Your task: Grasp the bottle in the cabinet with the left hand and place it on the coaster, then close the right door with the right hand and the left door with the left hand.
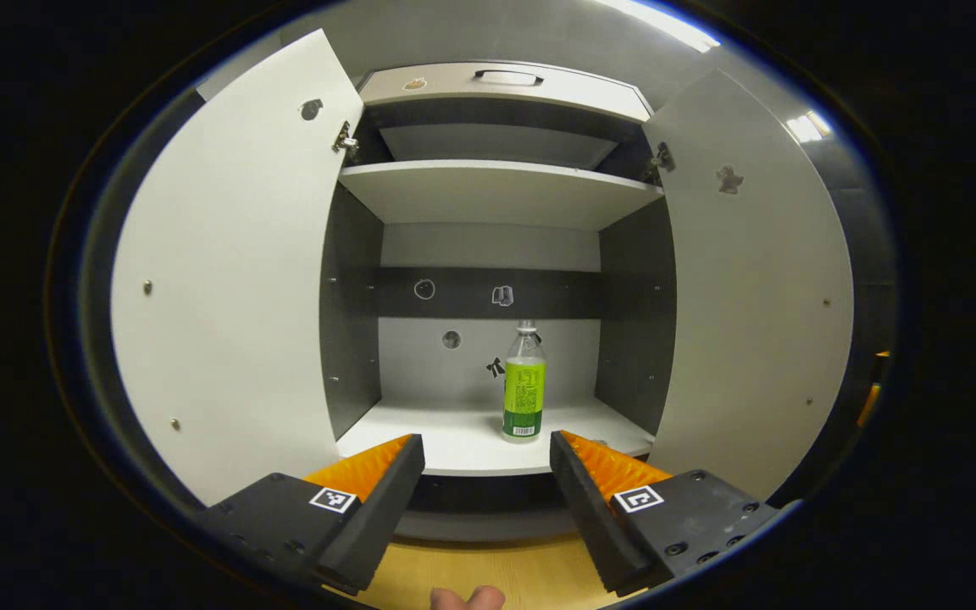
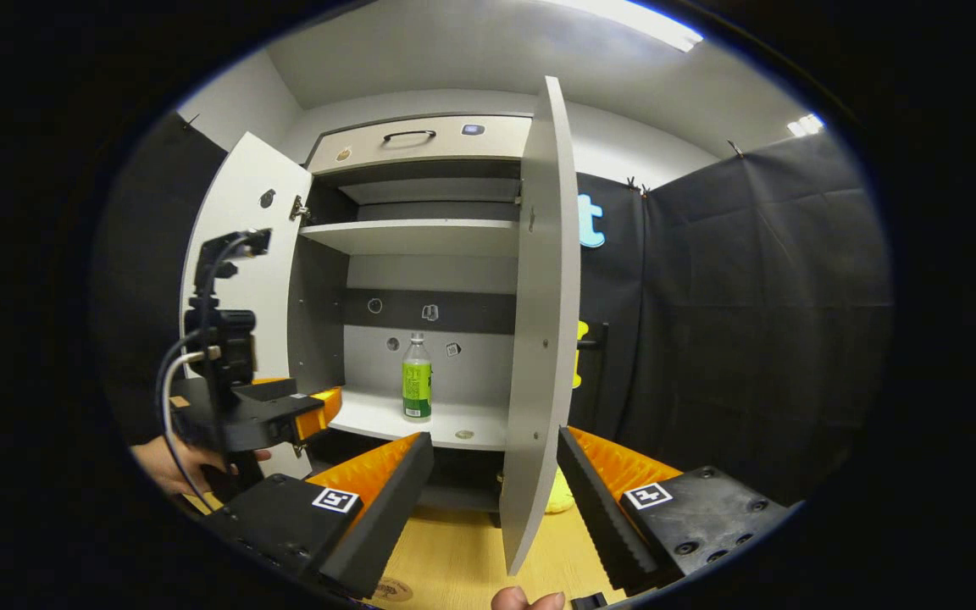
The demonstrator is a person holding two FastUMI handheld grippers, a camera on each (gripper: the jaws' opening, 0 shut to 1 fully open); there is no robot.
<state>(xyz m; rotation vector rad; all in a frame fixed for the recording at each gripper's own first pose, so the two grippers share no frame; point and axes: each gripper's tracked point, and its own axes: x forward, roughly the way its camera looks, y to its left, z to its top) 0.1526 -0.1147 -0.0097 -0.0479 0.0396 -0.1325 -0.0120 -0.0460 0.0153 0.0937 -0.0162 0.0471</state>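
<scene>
We held the left gripper (image 1: 486,462) wide open in front of the cabinet (image 1: 488,195), lined up on the bottle (image 1: 524,385) standing on its bottom shelf. The right gripper (image 2: 495,462), also wide, waited by the right door (image 2: 543,322).

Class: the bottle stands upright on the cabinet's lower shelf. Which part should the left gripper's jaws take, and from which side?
Take the bottle by its straight labelled body, coming level from the open front. The left gripper already faces it, open, and both doors are swung wide.
</scene>
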